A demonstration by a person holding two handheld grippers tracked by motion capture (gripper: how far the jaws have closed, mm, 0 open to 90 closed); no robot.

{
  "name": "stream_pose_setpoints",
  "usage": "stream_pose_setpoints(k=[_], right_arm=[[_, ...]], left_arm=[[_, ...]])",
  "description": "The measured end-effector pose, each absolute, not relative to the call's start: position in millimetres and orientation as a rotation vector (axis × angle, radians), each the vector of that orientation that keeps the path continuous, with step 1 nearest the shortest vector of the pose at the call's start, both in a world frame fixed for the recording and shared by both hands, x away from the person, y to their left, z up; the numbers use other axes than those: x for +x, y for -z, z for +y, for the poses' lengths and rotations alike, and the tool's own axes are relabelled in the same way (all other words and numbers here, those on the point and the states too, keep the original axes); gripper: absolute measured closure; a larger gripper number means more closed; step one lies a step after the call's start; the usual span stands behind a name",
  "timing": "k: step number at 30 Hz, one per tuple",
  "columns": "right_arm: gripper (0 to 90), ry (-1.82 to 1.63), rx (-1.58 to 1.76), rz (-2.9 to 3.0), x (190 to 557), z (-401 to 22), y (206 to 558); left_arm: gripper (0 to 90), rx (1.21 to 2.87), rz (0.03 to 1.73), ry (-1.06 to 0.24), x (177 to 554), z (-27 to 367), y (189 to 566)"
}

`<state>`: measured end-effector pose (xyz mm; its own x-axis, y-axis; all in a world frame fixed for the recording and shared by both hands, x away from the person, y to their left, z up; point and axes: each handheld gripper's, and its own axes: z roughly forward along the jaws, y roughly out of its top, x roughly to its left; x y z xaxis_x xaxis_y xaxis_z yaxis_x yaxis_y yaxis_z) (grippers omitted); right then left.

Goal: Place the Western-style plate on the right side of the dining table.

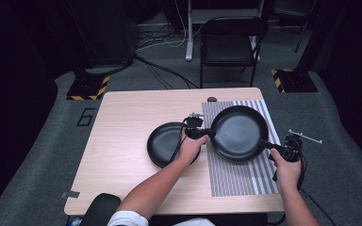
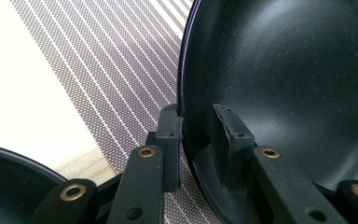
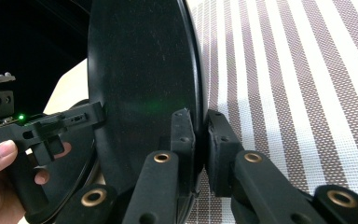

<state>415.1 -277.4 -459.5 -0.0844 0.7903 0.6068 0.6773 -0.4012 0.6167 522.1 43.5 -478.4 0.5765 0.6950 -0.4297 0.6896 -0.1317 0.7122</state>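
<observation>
Two forearms come in from the bottom of the high view, each hand holding a gripper at a light wooden table (image 1: 122,141).

On the left part of the table sits a smaller black plate (image 1: 162,143). It lies flat on the bare wood, just beside the left edge of a striped mat (image 1: 238,176). The left hand (image 1: 191,147) is above the plate's right side. In the left gripper view, a dark curve of this plate (image 2: 9,182) shows at the bottom left corner.

Next comes the left gripper (image 1: 199,133). Its jaws are closed on the left rim of a big black pan-like dish (image 1: 239,133) — in the left gripper view, the left gripper (image 2: 198,144) has one jaw outside the dish wall and one jaw inside the dish (image 2: 284,84).

The big dish sits over the striped mat, which covers the right part of the table.

On the far right, the right gripper (image 1: 283,149) grips the dish's right rim, with the right hand (image 1: 286,170) behind it. In the right gripper view, the right gripper (image 3: 200,144) pinches the thin rim of the dish (image 3: 140,74) between its two jaws — the dish looks turned on edge there, with the mat (image 3: 298,70) beside it. The left gripper (image 3: 51,128) shows on the dish's other side, held by fingers (image 3: 0,149).
</observation>
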Motion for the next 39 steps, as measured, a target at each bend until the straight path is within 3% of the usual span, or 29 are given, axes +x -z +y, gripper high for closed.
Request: stream_pose_setpoints(k=[39], right_arm=[[82.9, -1.473, 2.138, 1.635, 429, -294, 481]], left_arm=[[71.9, 1.901, 1.199, 0.007, 532, 22, 497]])
